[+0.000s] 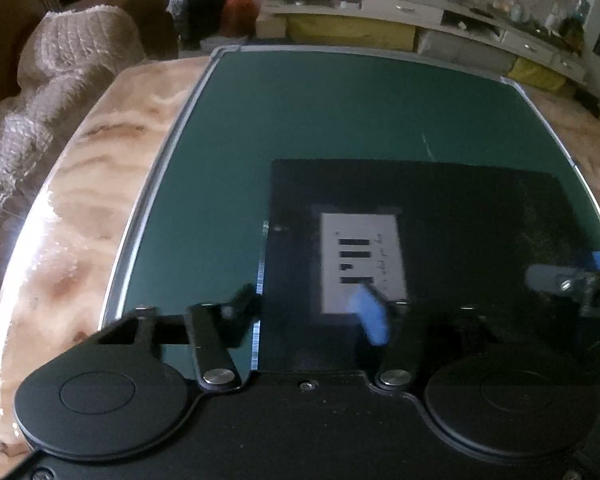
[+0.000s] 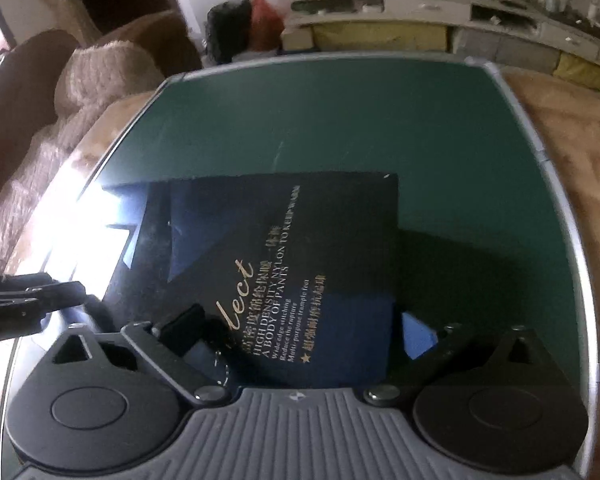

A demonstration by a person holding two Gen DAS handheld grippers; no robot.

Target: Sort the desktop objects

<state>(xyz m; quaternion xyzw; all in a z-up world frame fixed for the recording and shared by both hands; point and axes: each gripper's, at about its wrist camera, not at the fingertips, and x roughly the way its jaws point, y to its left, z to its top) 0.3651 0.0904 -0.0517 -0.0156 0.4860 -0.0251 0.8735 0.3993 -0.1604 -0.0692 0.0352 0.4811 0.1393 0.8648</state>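
A flat black box with a white label lies on the green mat. In the right wrist view the same black box shows gold lettering. My left gripper is spread wide over the box's near left edge, with one blue pad on the label; the other finger is left of the box. My right gripper is spread wide over the box's near edge, with a blue pad at its right side. The right gripper also shows at the left wrist view's right edge.
The mat lies on a marble-pattern table. A brown sofa with a knitted throw stands to the left. A low TV cabinet stands beyond the table. The left gripper's arm shows at the right wrist view's left edge.
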